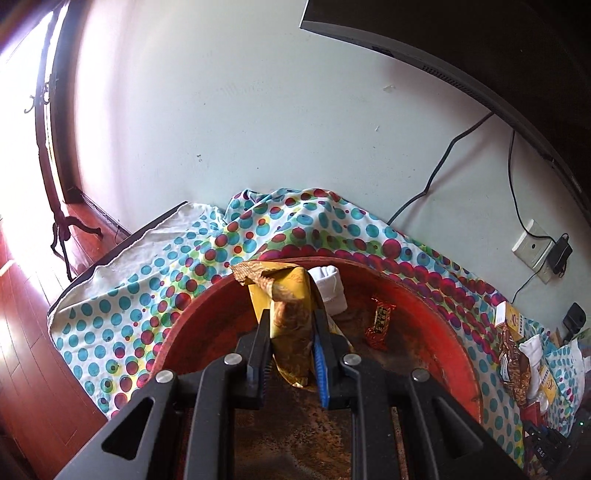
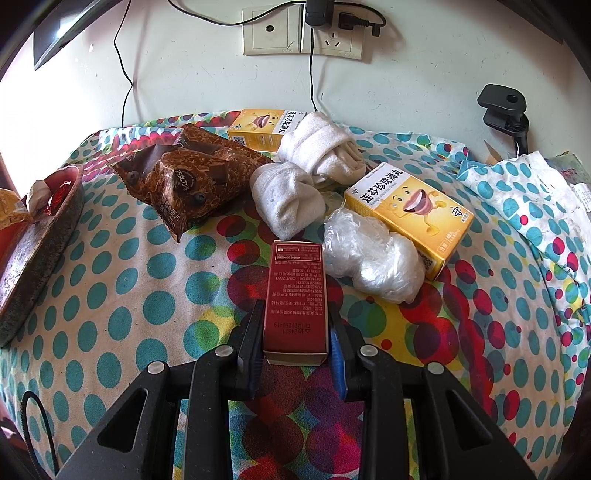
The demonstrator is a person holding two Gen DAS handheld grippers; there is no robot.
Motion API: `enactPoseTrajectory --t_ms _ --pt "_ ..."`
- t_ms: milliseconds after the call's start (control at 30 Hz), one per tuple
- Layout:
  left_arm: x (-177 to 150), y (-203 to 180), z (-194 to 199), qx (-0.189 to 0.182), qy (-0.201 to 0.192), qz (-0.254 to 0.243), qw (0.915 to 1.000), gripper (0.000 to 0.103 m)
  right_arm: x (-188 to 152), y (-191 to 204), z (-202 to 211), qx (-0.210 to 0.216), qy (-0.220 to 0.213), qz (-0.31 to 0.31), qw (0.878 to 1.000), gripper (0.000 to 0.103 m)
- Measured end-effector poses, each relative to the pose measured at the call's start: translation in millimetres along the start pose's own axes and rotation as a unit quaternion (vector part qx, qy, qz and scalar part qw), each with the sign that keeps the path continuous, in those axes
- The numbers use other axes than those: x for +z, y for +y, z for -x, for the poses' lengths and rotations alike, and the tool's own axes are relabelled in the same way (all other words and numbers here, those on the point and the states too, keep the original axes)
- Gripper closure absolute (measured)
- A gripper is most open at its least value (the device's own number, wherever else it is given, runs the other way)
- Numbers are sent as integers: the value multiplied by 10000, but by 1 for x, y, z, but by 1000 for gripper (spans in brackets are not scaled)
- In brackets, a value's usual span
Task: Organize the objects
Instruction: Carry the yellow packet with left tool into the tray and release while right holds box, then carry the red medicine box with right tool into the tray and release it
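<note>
My left gripper (image 1: 291,317) is shut on a yellow snack packet (image 1: 286,295) and holds it over the round red tray (image 1: 439,291). A rolled white sock (image 1: 330,290) and a small red candy wrapper (image 1: 380,325) lie in the tray. My right gripper (image 2: 295,314) is shut on a dark red box (image 2: 295,295) above the dotted cloth (image 2: 129,280). Ahead of it lie brown snack packets (image 2: 192,173), two white sock rolls (image 2: 284,195), a clear plastic bag (image 2: 373,258) and two yellow boxes (image 2: 410,210). The tray (image 2: 40,251) shows at the left of the right wrist view.
The dotted cloth (image 1: 122,306) covers the table against a white wall. Wall sockets with plugs (image 2: 328,33) and cables hang above. A black clamp (image 2: 504,110) stands at the far right. A monitor (image 1: 461,48) hangs above. Wooden floor (image 1: 22,332) lies beyond the table's left edge.
</note>
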State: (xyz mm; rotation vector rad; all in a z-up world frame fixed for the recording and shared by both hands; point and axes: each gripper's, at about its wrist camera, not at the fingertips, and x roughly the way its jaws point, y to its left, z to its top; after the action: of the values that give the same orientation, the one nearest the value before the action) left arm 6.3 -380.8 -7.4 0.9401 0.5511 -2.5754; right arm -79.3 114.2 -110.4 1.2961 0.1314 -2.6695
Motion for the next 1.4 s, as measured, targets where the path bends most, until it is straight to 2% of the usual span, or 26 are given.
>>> enactPoseTrajectory --t_ms 200,467,667,933,1067,1200,1400 --pt "-1 17 -4 16 154 199 9997 79 0 1 0 -2 0 3 10000 75" --pt "-4 30 -10 246 562 419 9972 57 0 0 0 -17 -1 17 10000 75" --pt "1 24 3 456 480 245 9975 50 0 1 0 -17 -2 21 10000 75" --pt "8 16 22 691 243 -111 9973 46 0 0 0 -19 -3 25 10000 75" --pt "9 5 29 532 75 -260 9982 46 -1 0 0 -3 -4 15 10000 75" --pt "6 -23 31 256 -65 -676 9974 46 -1 0 -1 -17 -9 32 10000 75" --pt "-11 -80 31 -179 -291 -1461 9887 46 -4 -2 10 41 -276 10 9996 75"
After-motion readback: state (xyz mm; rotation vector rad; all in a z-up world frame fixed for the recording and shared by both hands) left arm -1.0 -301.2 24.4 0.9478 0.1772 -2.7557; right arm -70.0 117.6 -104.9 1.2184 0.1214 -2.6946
